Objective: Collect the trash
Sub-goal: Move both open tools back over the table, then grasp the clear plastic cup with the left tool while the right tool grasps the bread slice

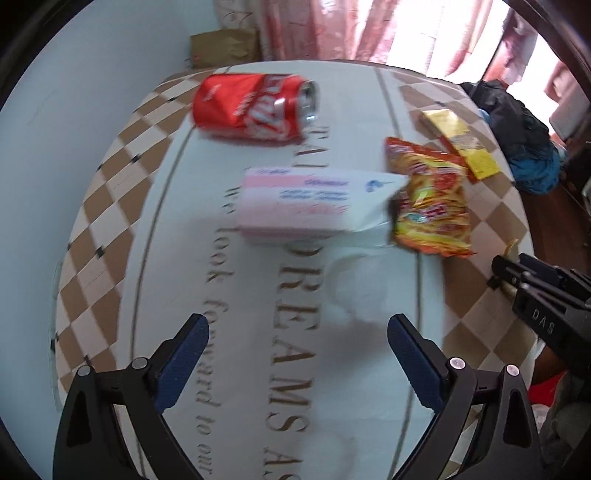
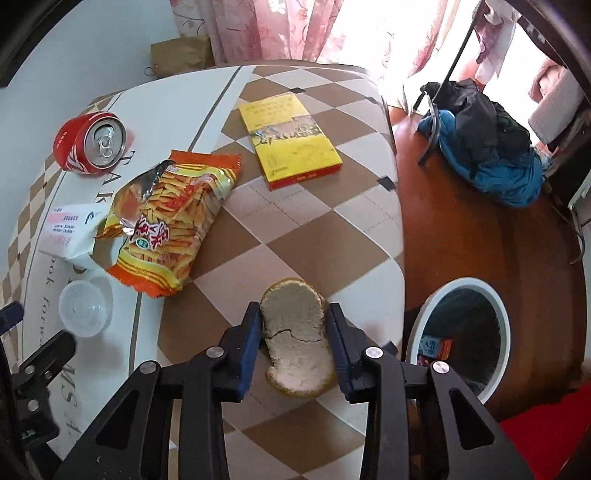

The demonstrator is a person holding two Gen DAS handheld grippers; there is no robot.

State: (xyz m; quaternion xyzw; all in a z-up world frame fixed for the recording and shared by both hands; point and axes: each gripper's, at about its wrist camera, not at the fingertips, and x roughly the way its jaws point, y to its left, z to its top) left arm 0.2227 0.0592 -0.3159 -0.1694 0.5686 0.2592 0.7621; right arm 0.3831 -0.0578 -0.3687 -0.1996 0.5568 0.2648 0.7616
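"DREAMS" and "look forward to our" on tablecloth, "DAS" on right gripper

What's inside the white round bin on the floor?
Inside the white round bin, a dark liner and a blue-and-orange carton near the bottom show. The rest is hidden by shadow and the rim.

A yellow book lies flat on the far right part of the checked tablecloth (brown and cream squares, with lettering down its left side). Pink patterned curtains hang at the far side, a brown paper bag standing at their left. Right of the table, dark and blue clothes lie heaped on the wooden floor.
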